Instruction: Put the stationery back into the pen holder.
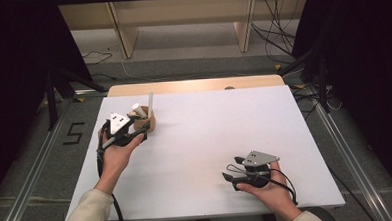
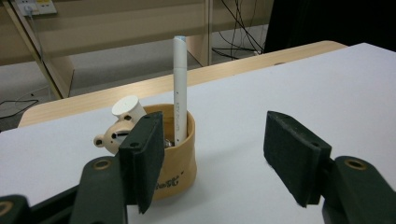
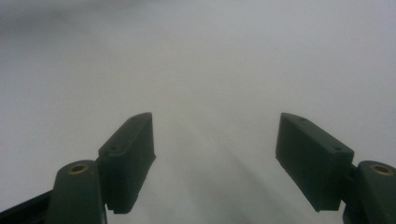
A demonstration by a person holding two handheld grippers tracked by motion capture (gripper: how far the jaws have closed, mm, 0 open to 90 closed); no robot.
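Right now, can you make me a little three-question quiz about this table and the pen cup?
1. True or false: the white pen stands upright in the tan cup.
2. Which gripper is next to the cup? A) left gripper B) right gripper
3. Fill in: the right gripper is open above the bare white ____.

Key:
1. True.
2. A. Its jaws are apart, with nothing between them; the cup sits just behind its left jaw.
3. Table.
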